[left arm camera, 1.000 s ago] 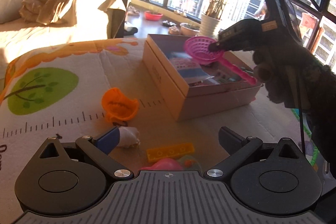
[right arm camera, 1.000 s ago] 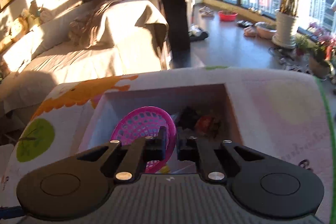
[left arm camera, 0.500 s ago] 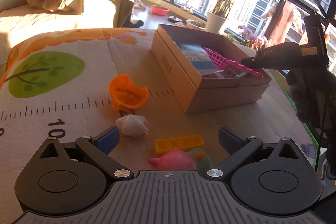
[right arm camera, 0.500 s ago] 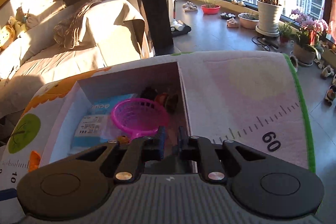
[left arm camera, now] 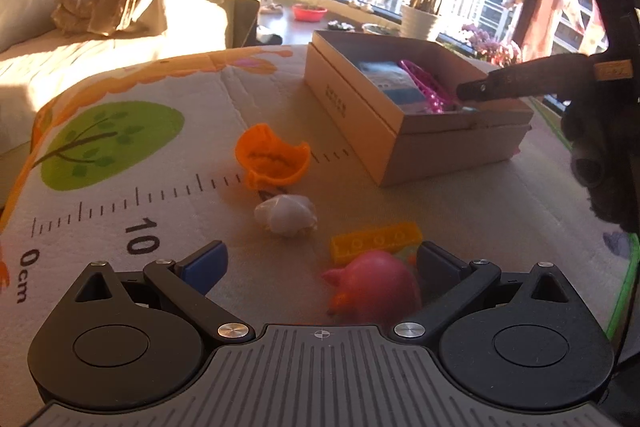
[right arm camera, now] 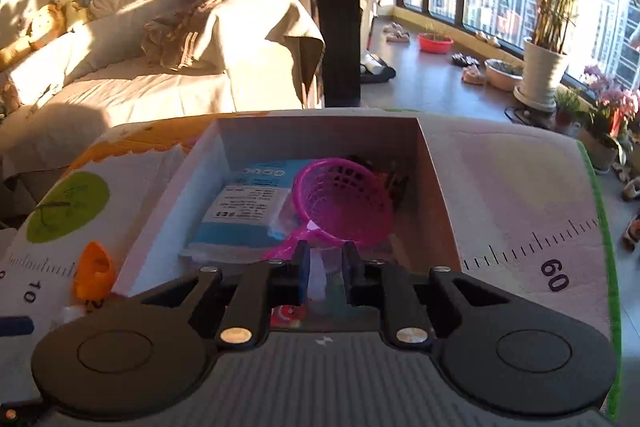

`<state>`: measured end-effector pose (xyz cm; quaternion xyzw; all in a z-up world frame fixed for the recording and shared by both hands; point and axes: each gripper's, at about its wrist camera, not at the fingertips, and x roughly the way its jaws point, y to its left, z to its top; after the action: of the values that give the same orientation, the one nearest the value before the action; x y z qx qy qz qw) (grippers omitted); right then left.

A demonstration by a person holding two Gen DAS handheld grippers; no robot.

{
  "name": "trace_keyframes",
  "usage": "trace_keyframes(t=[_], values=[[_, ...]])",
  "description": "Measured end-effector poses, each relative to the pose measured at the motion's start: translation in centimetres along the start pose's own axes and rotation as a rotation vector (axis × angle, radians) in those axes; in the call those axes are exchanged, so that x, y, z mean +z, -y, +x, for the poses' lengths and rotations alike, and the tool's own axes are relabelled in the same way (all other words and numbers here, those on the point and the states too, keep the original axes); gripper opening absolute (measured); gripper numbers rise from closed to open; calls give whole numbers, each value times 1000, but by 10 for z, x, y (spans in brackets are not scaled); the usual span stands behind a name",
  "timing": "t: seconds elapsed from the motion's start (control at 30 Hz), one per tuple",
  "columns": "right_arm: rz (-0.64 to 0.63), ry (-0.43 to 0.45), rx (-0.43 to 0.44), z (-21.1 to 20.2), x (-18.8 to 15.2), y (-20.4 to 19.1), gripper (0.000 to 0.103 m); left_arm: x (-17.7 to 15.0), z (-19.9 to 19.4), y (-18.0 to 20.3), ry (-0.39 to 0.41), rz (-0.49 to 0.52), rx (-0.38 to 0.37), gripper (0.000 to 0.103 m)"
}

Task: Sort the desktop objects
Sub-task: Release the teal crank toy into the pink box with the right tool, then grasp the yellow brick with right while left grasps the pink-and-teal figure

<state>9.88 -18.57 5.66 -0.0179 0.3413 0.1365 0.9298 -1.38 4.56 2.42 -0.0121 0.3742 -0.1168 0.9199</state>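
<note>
Left wrist view: the left tool [left arm camera: 320, 263] hovers low with fingers wide apart, empty. Still unsorted on the printed play-mat worktop [left arm camera: 120, 187]: an orange plastic scoop-shaped cup [left arm camera: 273, 158], a white crumpled lump [left arm camera: 286, 215], a yellow studded building brick [left arm camera: 376, 242] and a pink rubber pig toy [left arm camera: 374, 287].

Right wrist view: the right tool [right arm camera: 325, 263] sits over the open cardboard box [right arm camera: 436, 187], fingers slightly apart, apparently clear of the magenta plastic mesh strainer [right arm camera: 344, 201] lying inside beside a blue-white packet [right arm camera: 240, 215]. Roughly halfway done.
</note>
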Motion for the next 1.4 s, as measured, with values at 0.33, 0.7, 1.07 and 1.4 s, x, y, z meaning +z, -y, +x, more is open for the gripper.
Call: trace_keyframes(t=[0.33, 0.7, 1.07, 1.4], values=[[-121, -12, 288, -44, -61, -59, 55, 4, -24, -27, 58, 4, 162, 103], [-94, -154, 471, -16, -77, -83, 32, 0, -34, -39, 39, -36, 179, 103], [-136, -125, 353, -40, -92, -70, 33, -3, -33, -28, 37, -23, 151, 103], [-193, -132, 430, -13, -75, -107, 15, -2, -27, -31, 1, -30, 187, 103]])
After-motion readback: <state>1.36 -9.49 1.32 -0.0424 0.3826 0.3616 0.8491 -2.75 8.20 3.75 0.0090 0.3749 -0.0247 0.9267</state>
